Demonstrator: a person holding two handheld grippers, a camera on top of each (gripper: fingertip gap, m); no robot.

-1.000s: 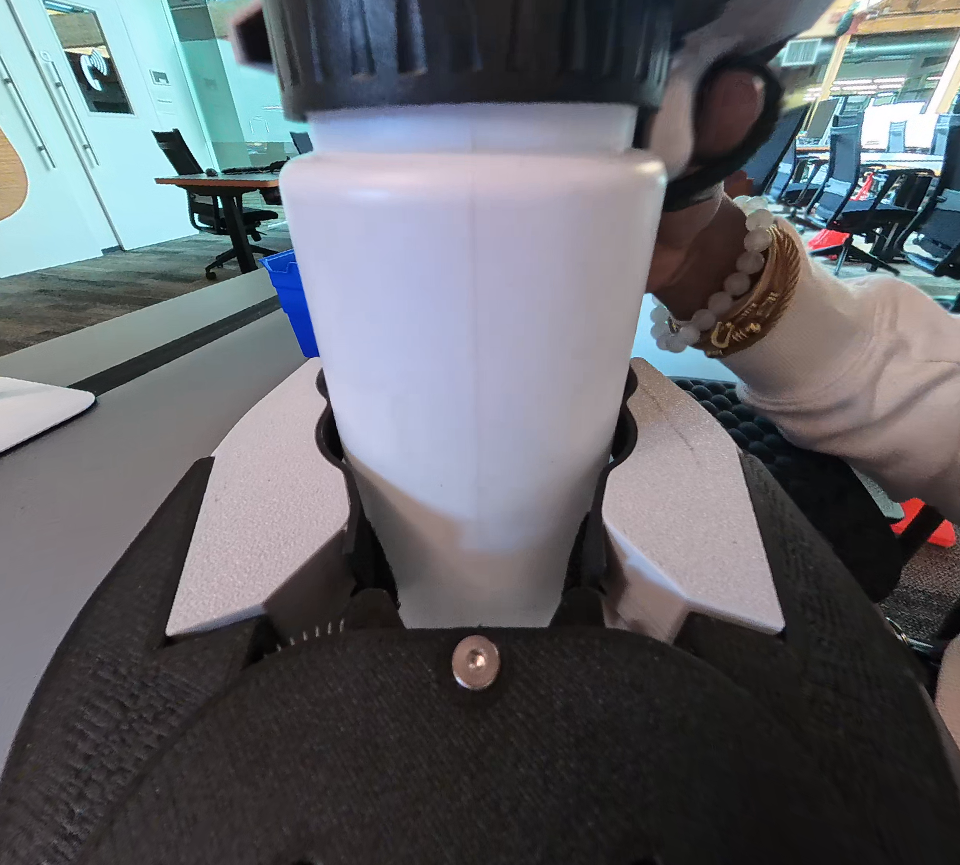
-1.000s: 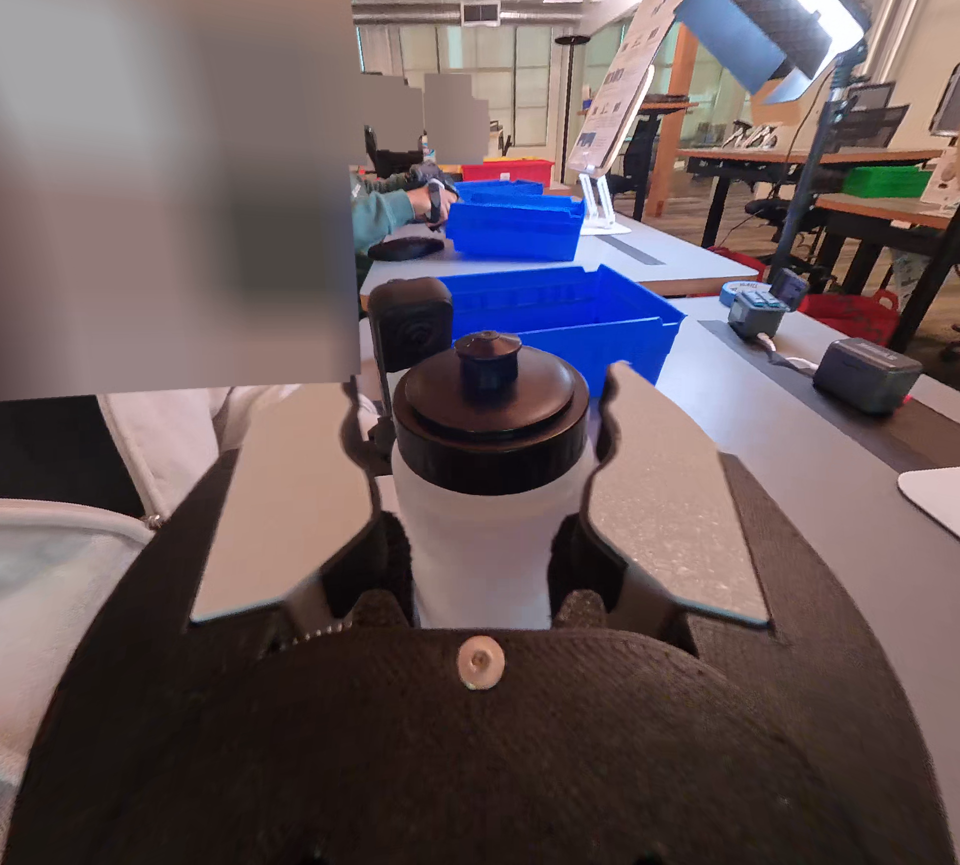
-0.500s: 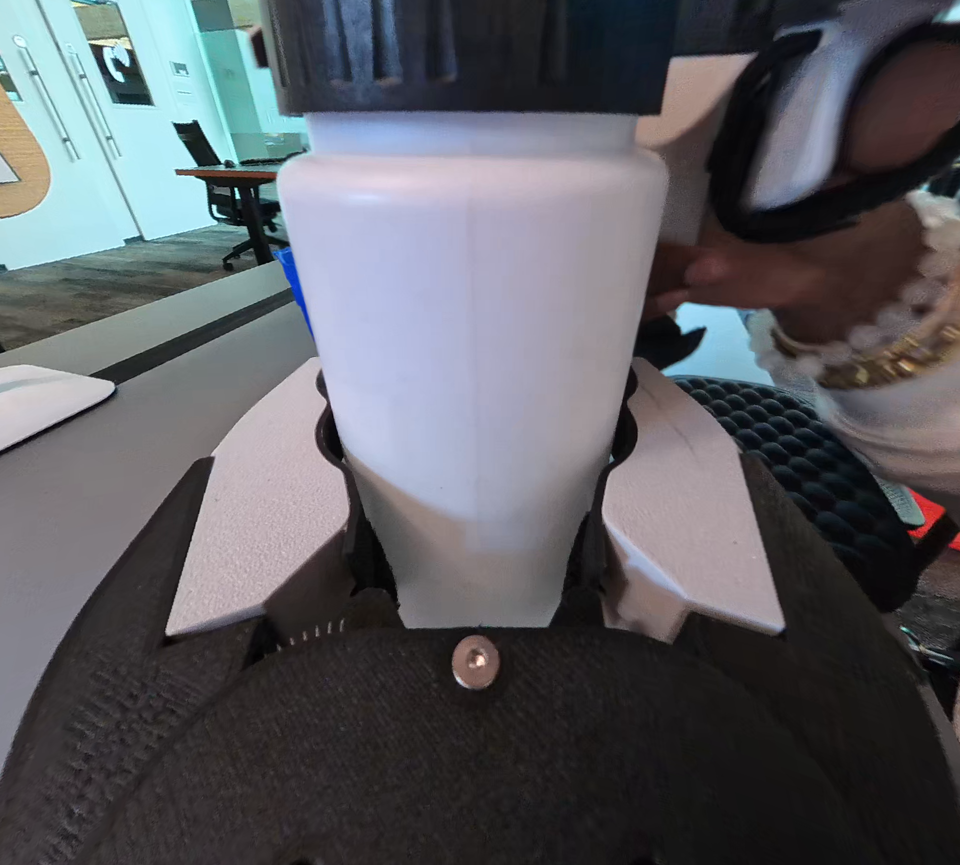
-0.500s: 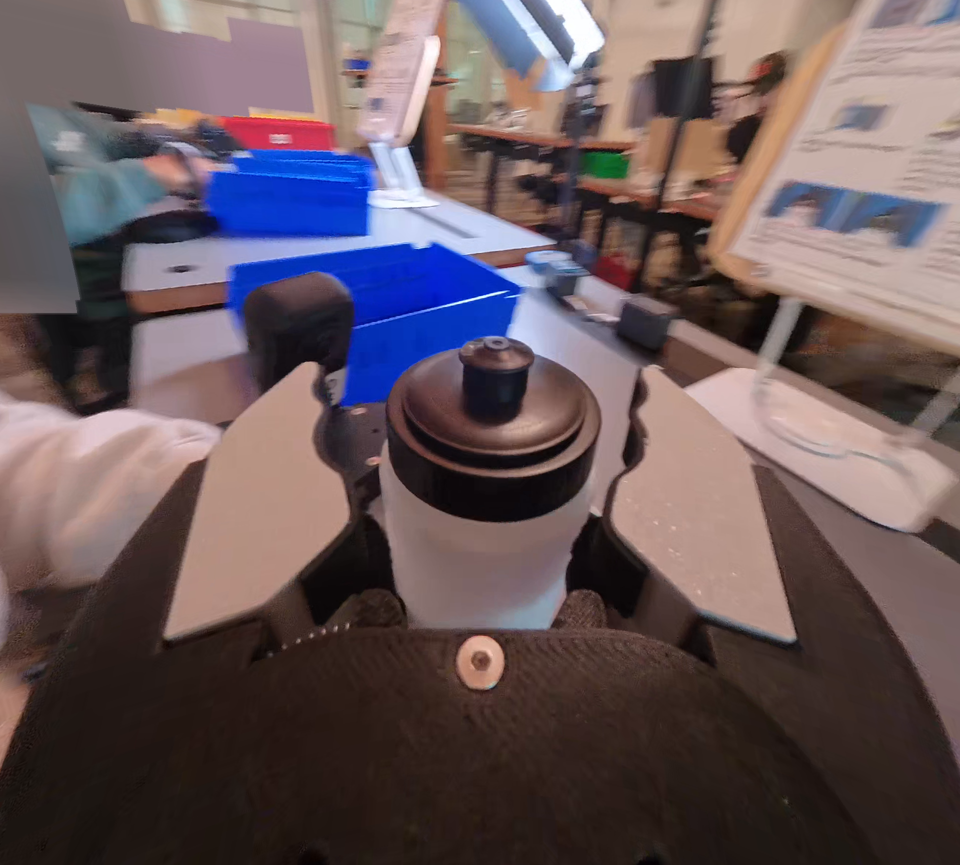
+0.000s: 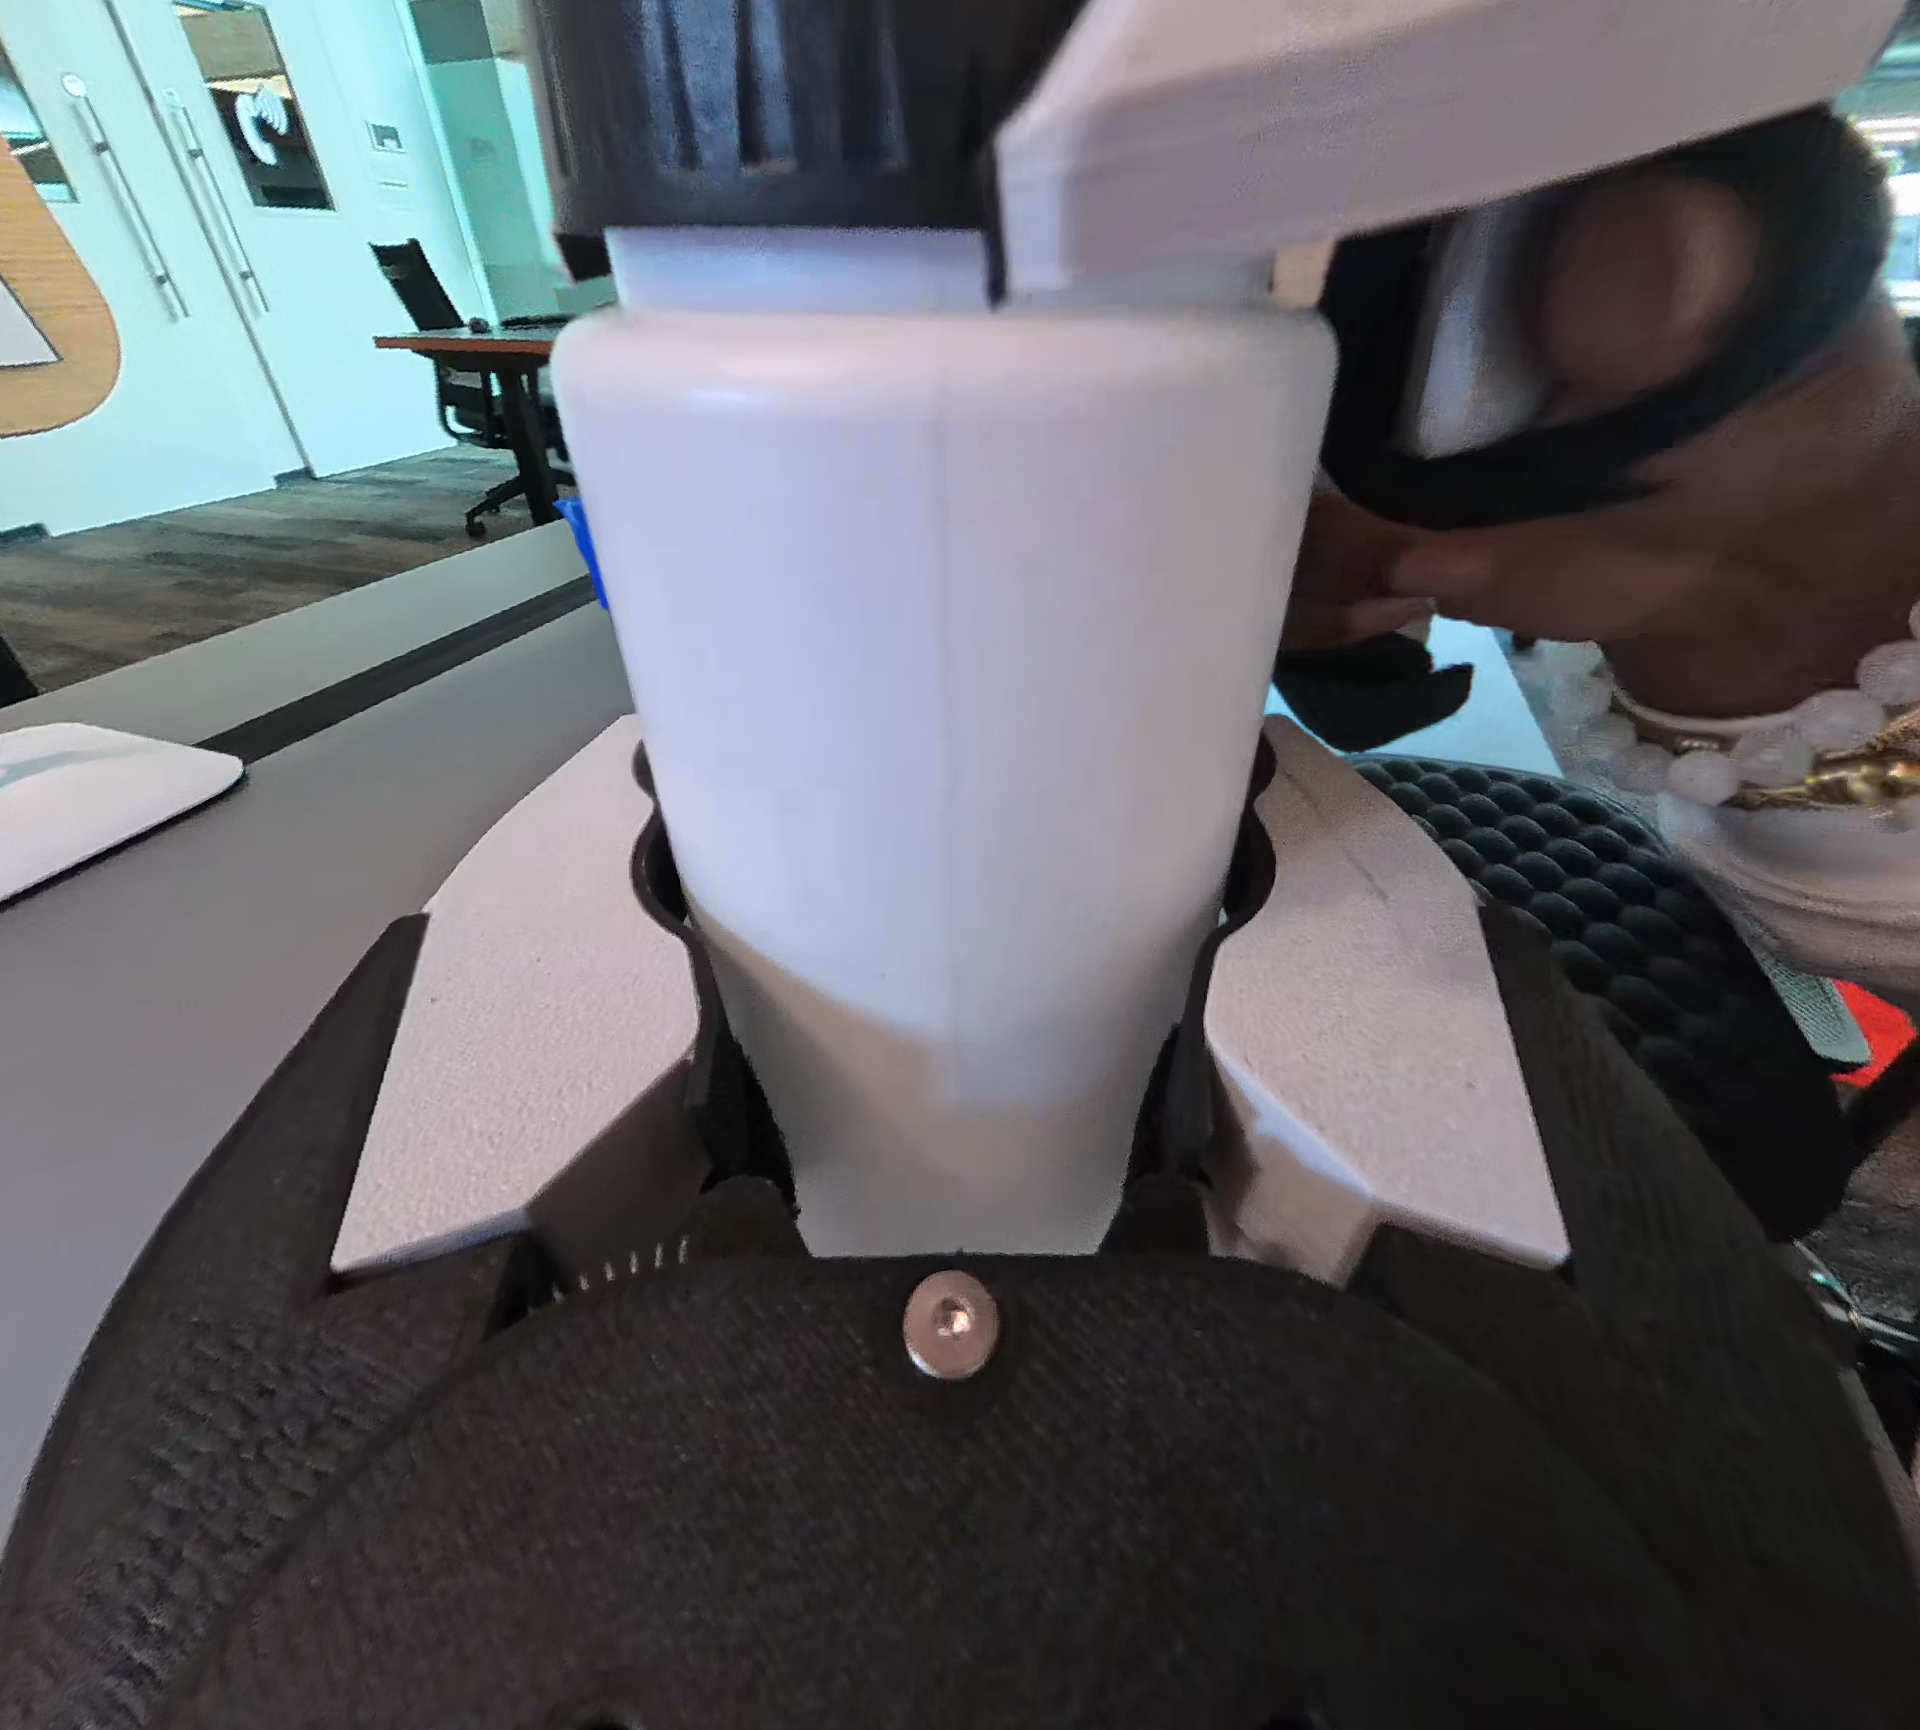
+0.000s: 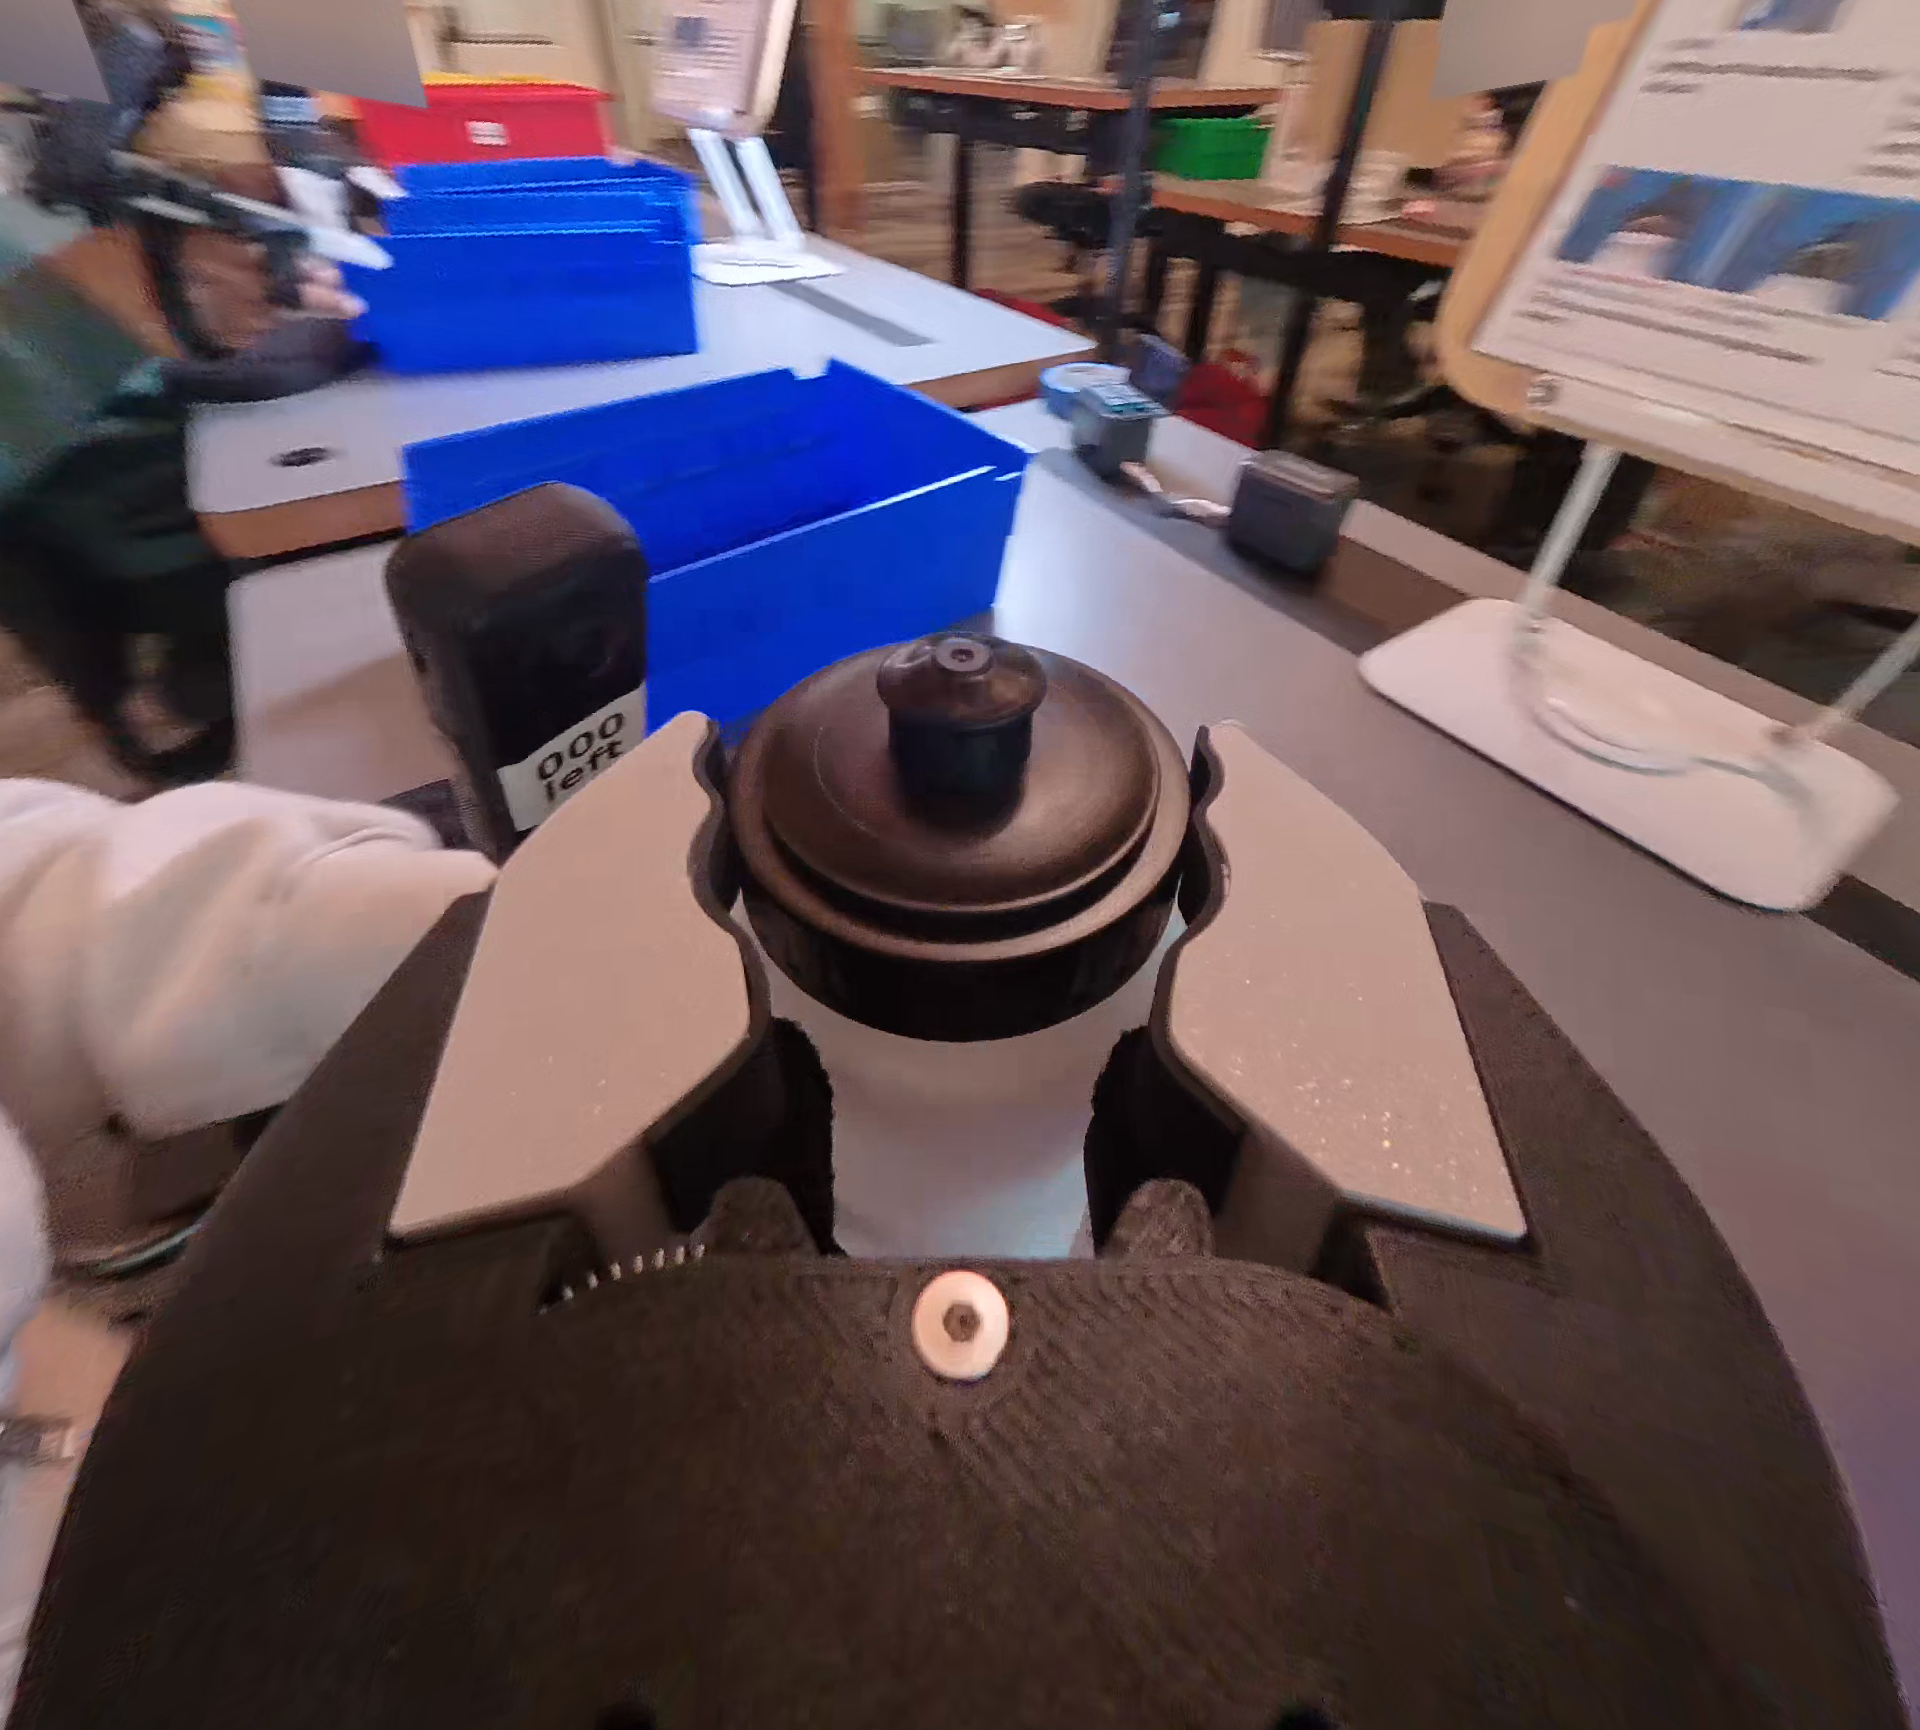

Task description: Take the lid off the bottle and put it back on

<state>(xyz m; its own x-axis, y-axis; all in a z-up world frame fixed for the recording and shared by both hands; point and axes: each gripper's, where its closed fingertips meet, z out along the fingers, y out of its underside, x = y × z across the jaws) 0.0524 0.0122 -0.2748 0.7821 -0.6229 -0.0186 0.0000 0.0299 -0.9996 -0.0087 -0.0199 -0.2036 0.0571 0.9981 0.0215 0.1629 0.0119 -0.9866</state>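
Note:
A white bottle [image 5: 935, 641] stands upright with its lower body clamped between my left gripper's [image 5: 951, 755] fingers. Its black ribbed lid [image 5: 758, 39] with a pull spout sits on the neck. In the right wrist view my right gripper [image 6: 956, 776] looks down on the lid [image 6: 956, 807], and both fingers press the lid's sides. The white bottle neck [image 6: 956, 1130] shows below the lid. One right finger [image 5: 1351, 18] crosses the lid's right side in the left wrist view. The bottle's base is hidden.
A blue bin [image 6: 779, 485] stands just behind the bottle on the grey table [image 6: 1558, 1005]. A white sign stand [image 6: 1621, 745] is at the right and a grey device [image 6: 1288, 506] farther back. A white pad [image 5: 94, 797] lies at the left. The person's hand [image 5: 1662, 537] is right of the bottle.
My right gripper has swung round the bottle and lowered, and its fingers have closed from a loose gap onto the lid. The left gripper keeps its hold on the bottle.

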